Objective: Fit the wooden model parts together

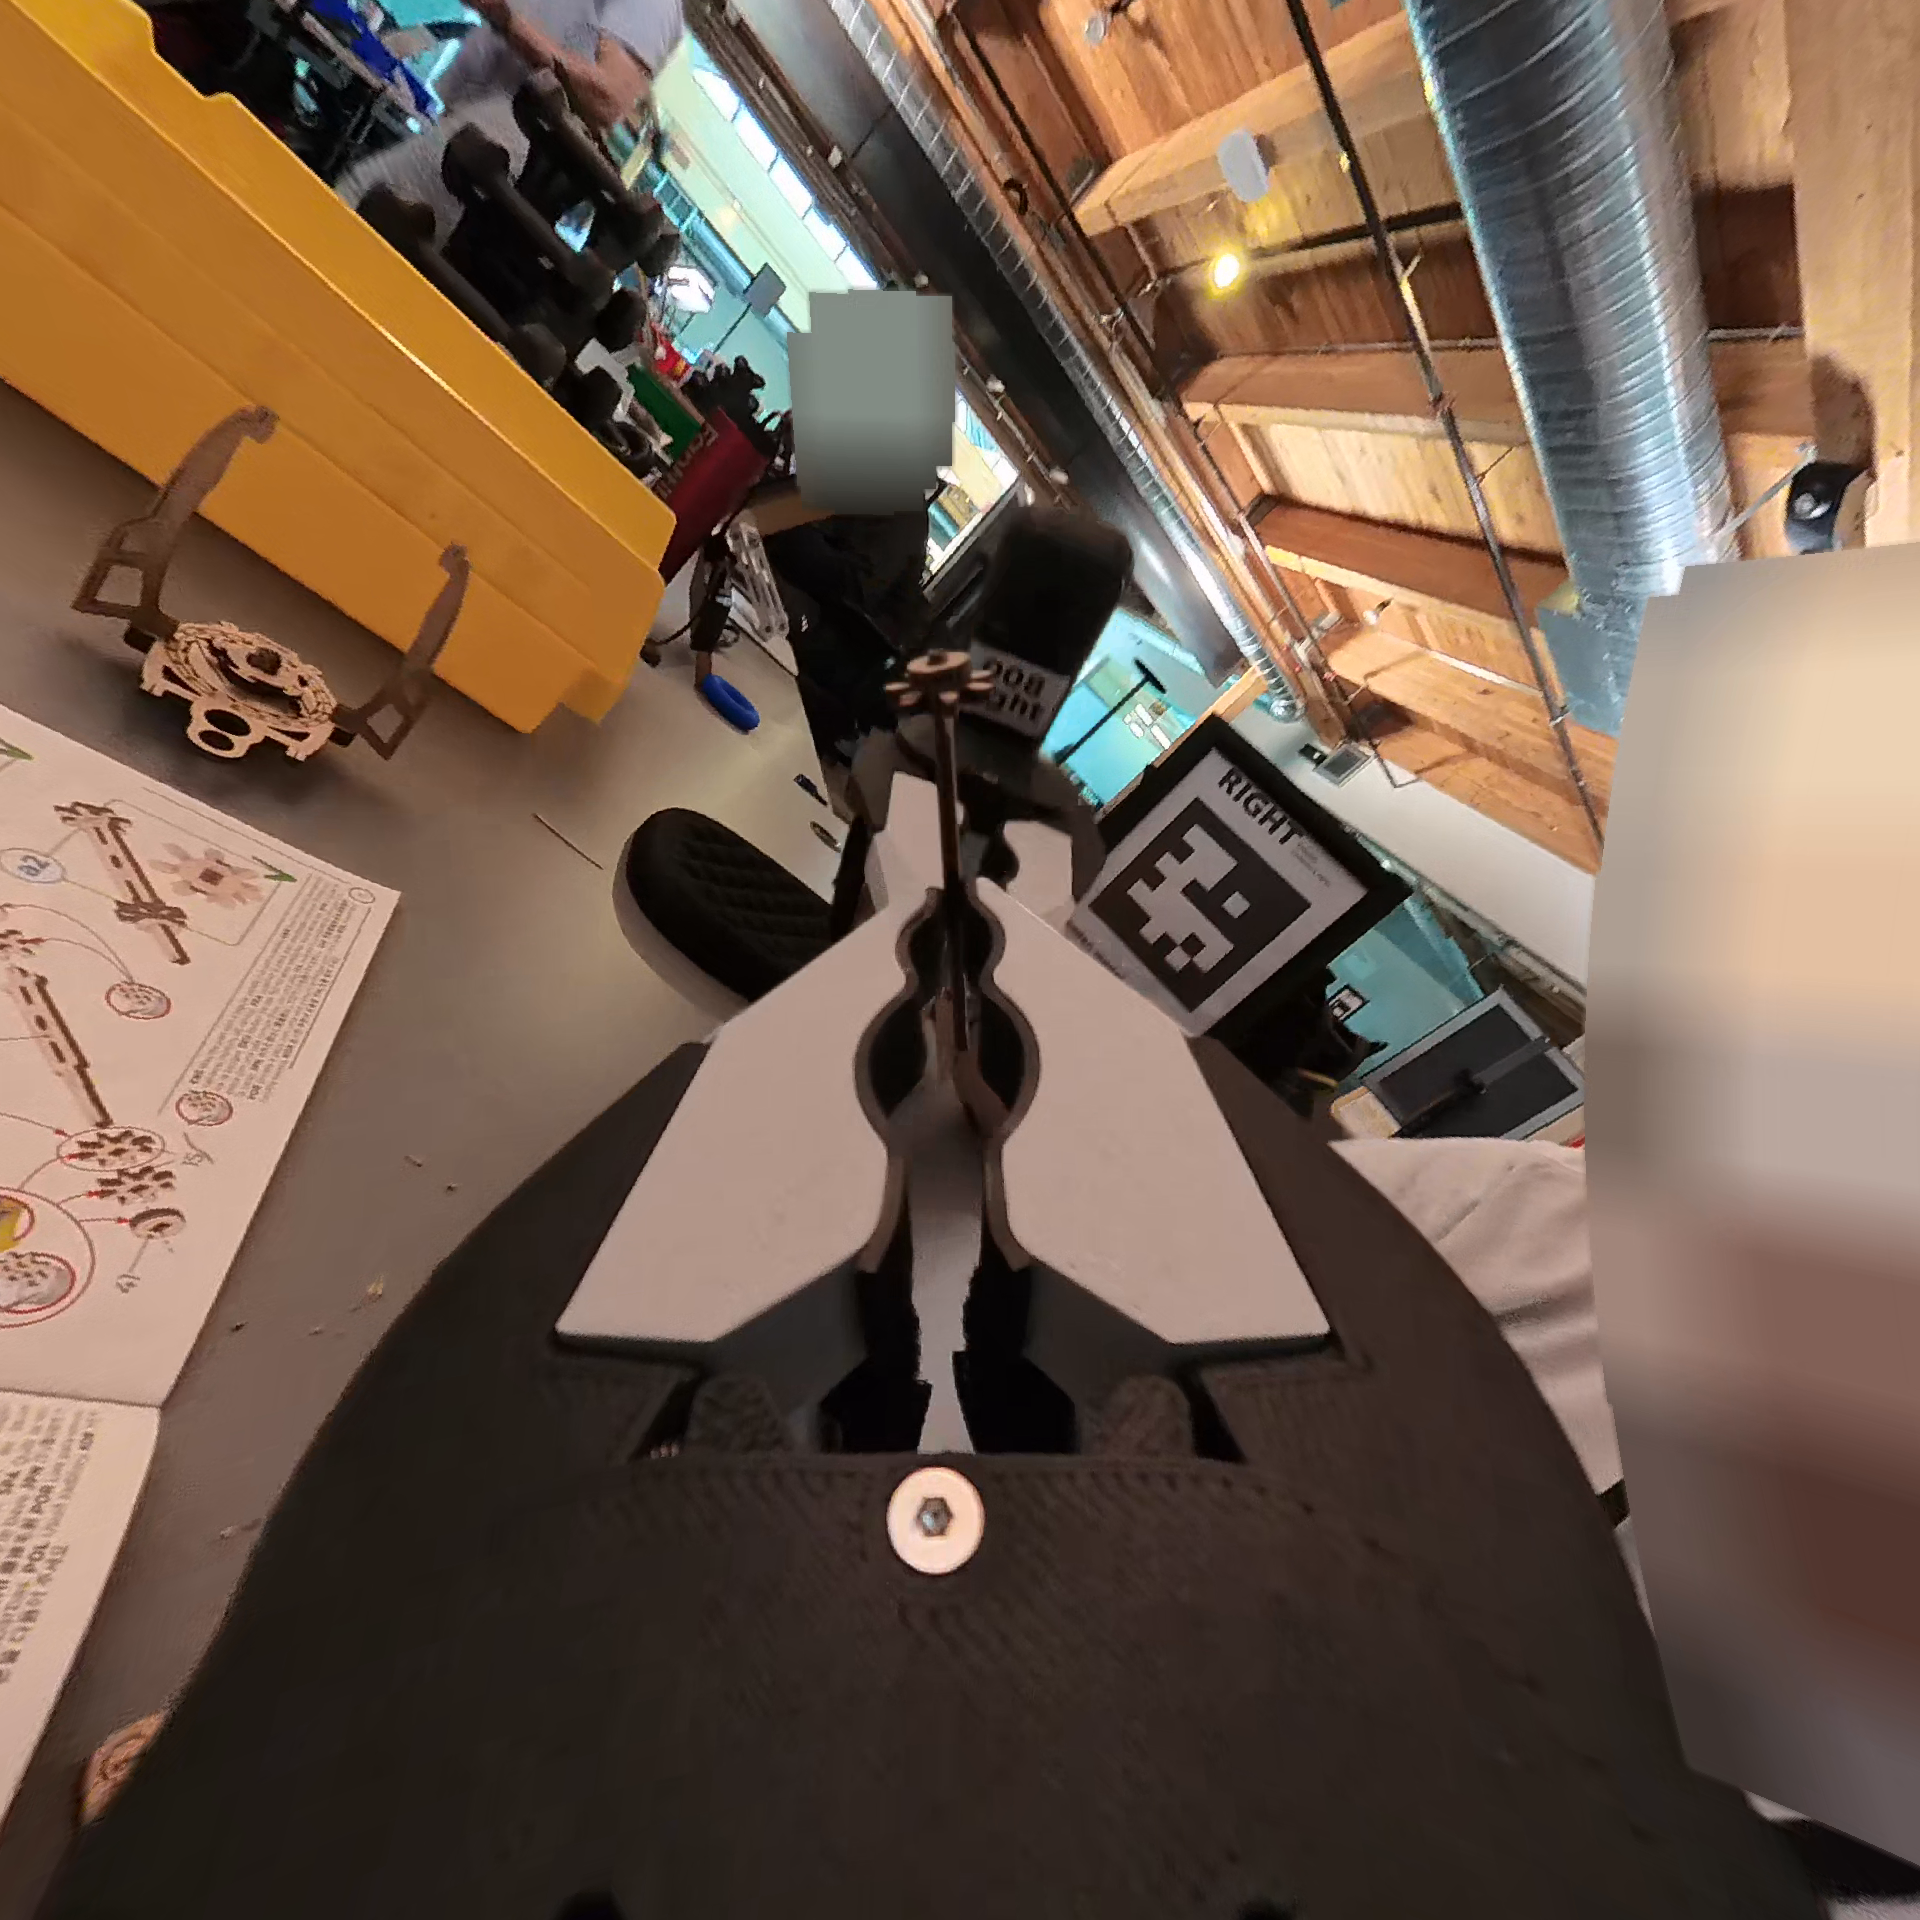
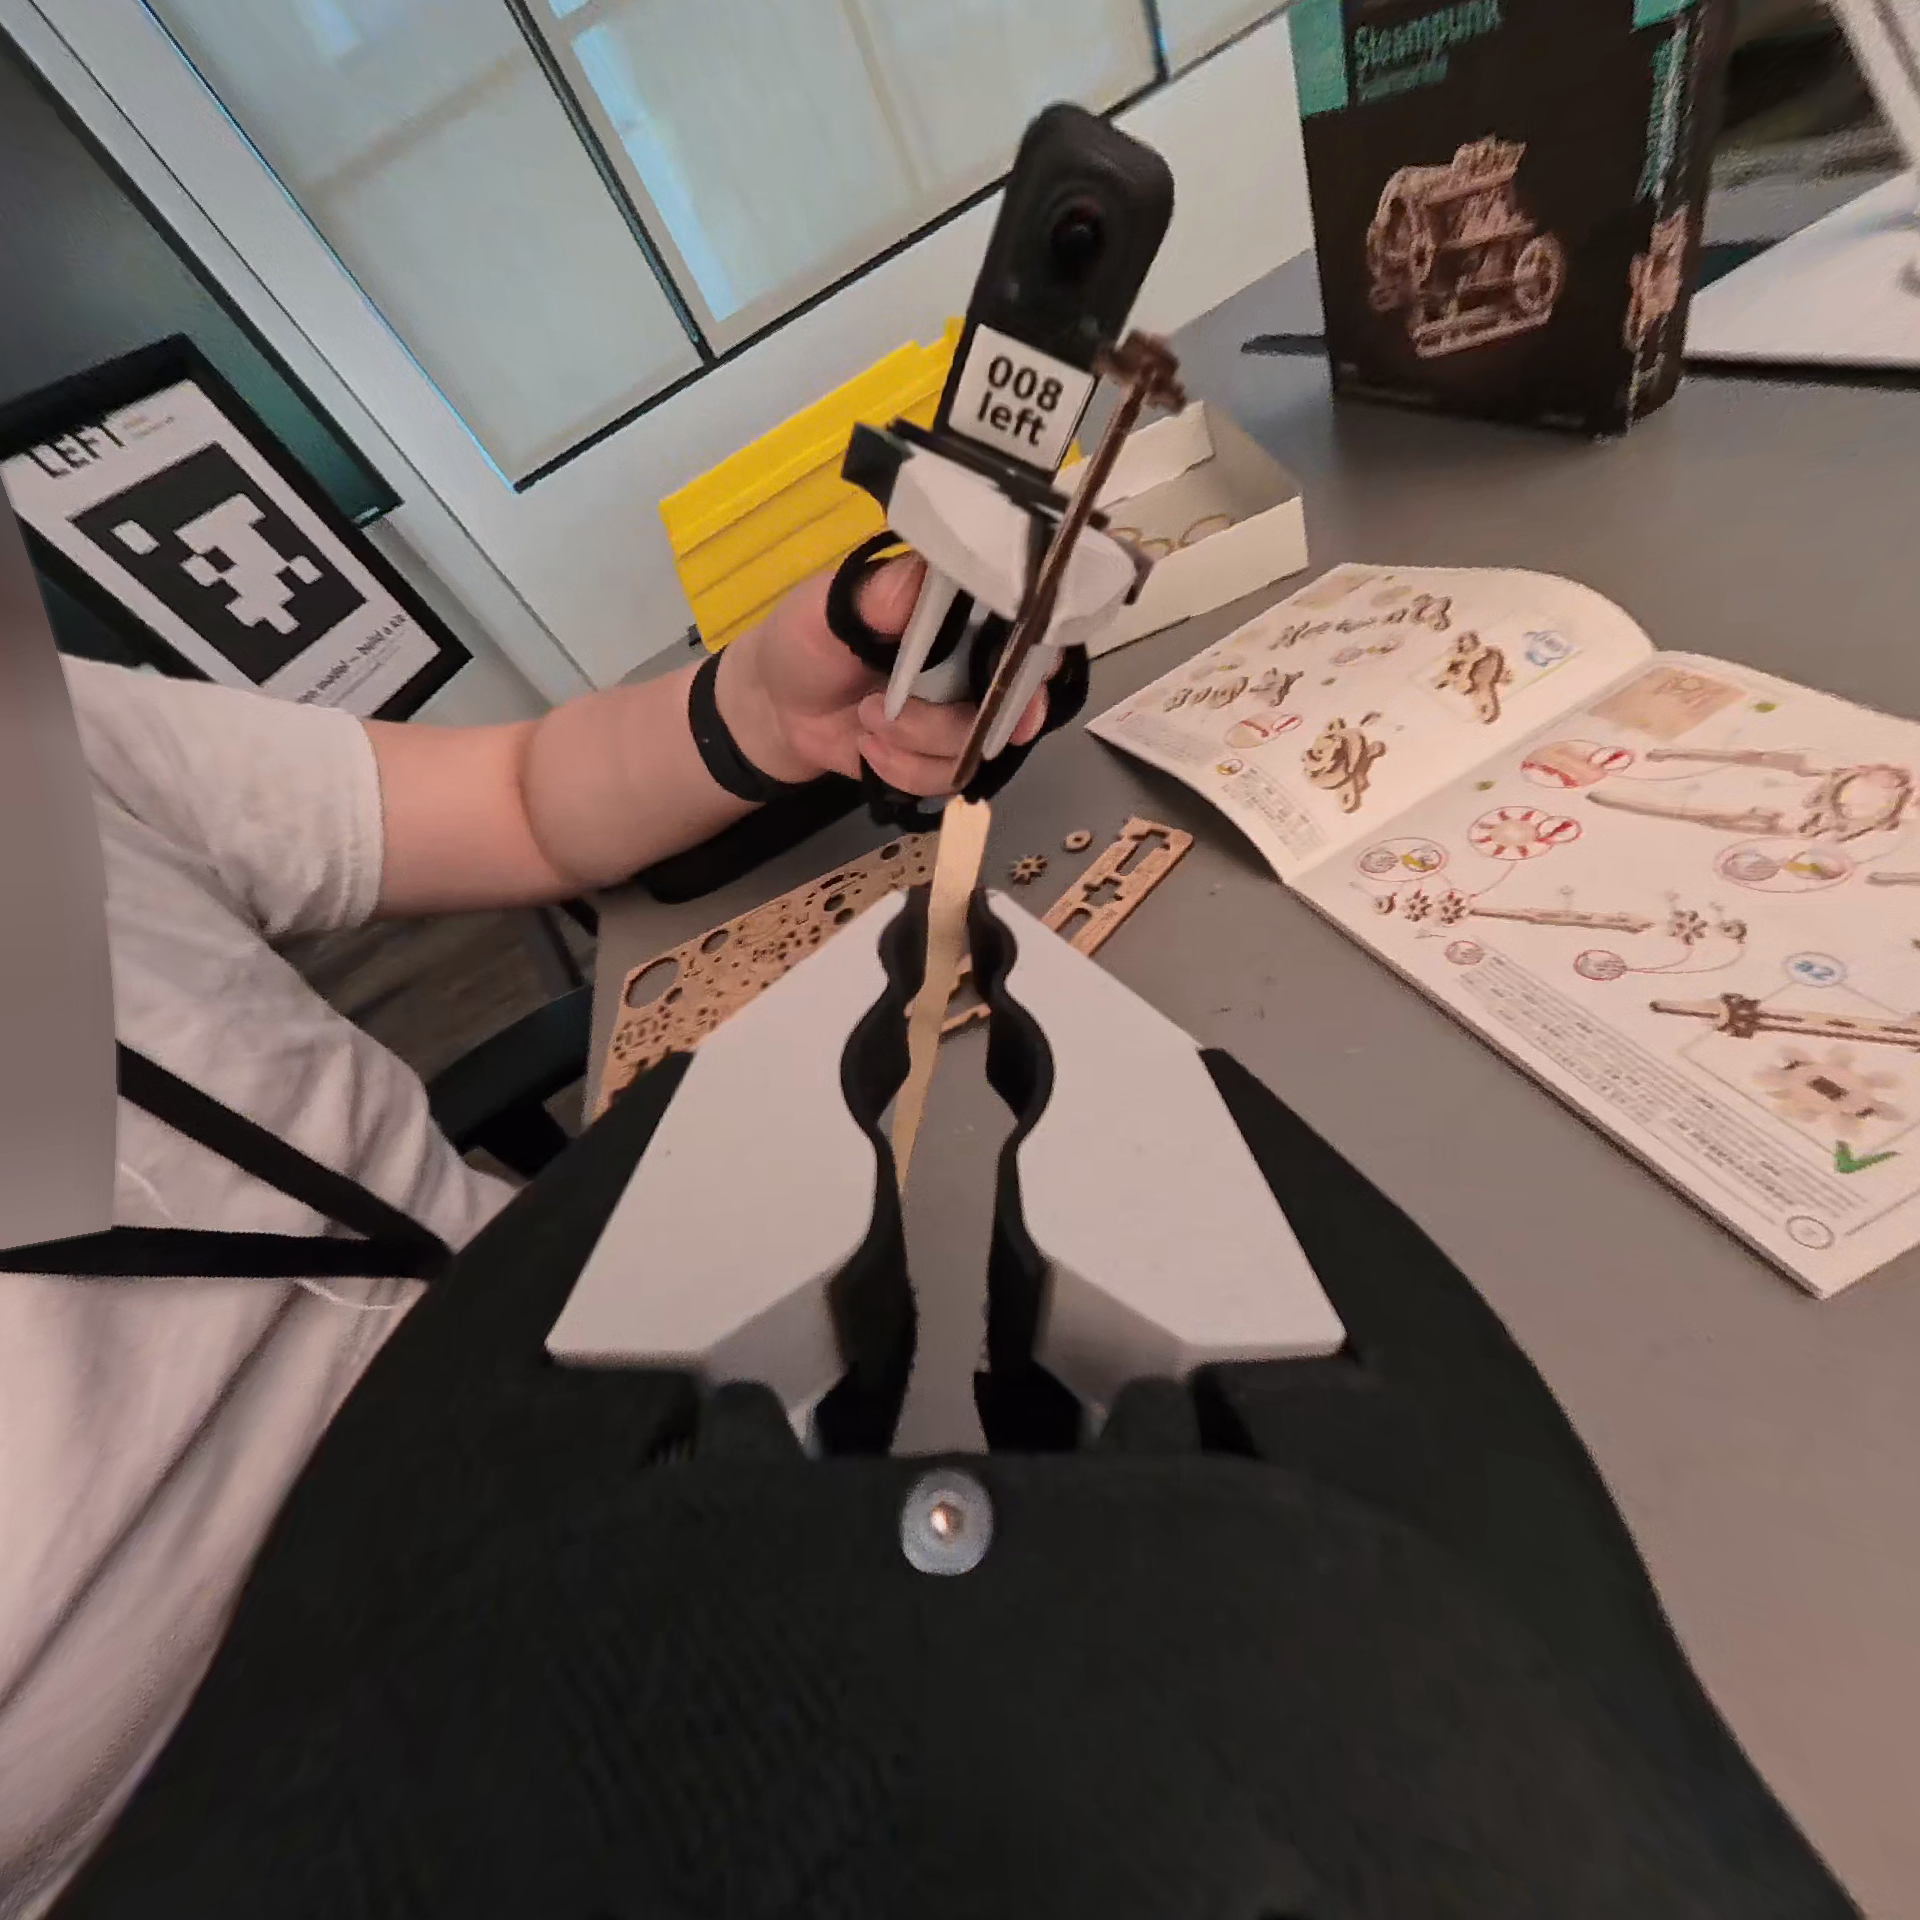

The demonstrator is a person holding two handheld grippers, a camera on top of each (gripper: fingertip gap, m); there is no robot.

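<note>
Both grippers were up off the grey table [image 2: 1403,1195], facing each other. The left gripper [image 1: 948,914] was tilted up, fingers pressed on a dark wooden rod [image 1: 948,831] with a small gear [image 1: 940,681] at its far end. In the right wrist view, the hand [image 2: 821,675] gripped its handle, forearm level. The right gripper [image 2: 951,914] pinched a pale wooden strip [image 2: 935,997], its tip just beside the rod's end. Cut-out sheet [image 2: 748,956] and instruction booklet [image 2: 1558,883] lay below.
</note>
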